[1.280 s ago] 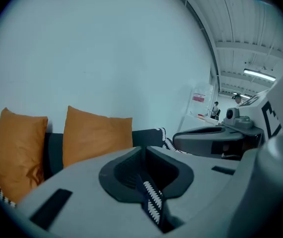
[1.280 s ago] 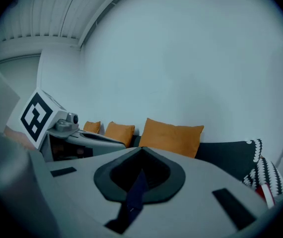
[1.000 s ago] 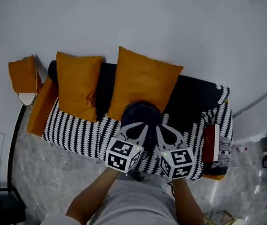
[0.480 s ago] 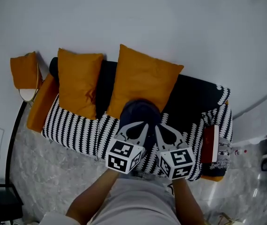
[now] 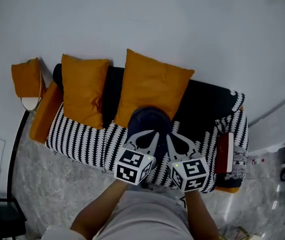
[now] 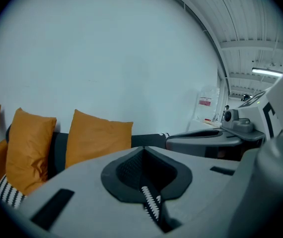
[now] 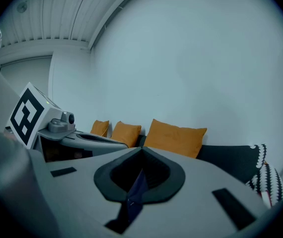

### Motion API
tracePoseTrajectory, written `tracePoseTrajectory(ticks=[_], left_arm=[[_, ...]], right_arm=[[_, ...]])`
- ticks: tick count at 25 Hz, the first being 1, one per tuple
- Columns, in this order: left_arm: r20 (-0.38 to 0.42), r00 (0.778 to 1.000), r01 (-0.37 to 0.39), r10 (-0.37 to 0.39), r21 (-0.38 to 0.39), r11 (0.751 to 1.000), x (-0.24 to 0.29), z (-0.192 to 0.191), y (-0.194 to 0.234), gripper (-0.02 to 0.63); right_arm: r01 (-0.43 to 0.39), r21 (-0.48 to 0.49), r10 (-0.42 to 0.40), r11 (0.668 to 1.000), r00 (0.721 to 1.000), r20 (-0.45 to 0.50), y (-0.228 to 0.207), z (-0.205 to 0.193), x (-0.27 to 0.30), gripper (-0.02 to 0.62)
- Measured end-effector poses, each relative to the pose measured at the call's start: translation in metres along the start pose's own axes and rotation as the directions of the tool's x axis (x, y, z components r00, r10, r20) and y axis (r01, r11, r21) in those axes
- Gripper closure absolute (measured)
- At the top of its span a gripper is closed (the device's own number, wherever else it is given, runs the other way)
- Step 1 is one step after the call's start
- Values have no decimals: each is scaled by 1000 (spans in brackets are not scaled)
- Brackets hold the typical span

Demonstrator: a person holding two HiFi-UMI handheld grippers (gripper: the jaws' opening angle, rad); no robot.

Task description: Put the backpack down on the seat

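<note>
A dark navy backpack point(image 5: 150, 120) rests on the black-and-white patterned sofa seat point(image 5: 82, 140), in front of a large orange cushion point(image 5: 152, 86). Both grippers reach down onto its near side. My left gripper point(image 5: 154, 133) is shut. In the left gripper view point(image 6: 143, 149) only a sliver of the sofa's pattern shows through the slit between its jaws, and no fabric. My right gripper point(image 5: 168, 136) is shut on a fold of dark blue backpack fabric point(image 7: 135, 190), which is pinched between its jaws point(image 7: 141, 150).
A second orange cushion point(image 5: 85, 89) leans on the sofa's back at the left. A smaller one point(image 5: 25, 79) sits on a round side table point(image 5: 30, 104). A red flat object point(image 5: 225, 151) lies on the right armrest. A white unit point(image 5: 277, 126) stands to the right. The floor is marbled grey.
The view has drifted slightly. Both grippers and the backpack stay where they were.
</note>
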State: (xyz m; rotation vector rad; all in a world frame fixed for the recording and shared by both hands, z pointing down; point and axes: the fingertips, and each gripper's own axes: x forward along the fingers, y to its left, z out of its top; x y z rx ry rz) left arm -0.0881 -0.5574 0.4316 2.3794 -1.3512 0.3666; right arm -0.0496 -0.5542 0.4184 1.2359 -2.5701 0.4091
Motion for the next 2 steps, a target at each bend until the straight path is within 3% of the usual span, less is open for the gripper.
tracePoseTrajectory(ticks=[2], left_arm=[[-3,1000,0,0,1,1000,0,-2,-2,600]], right_arm=[[2,0,-2,1000,1000,1,-1,-1,-2,594]])
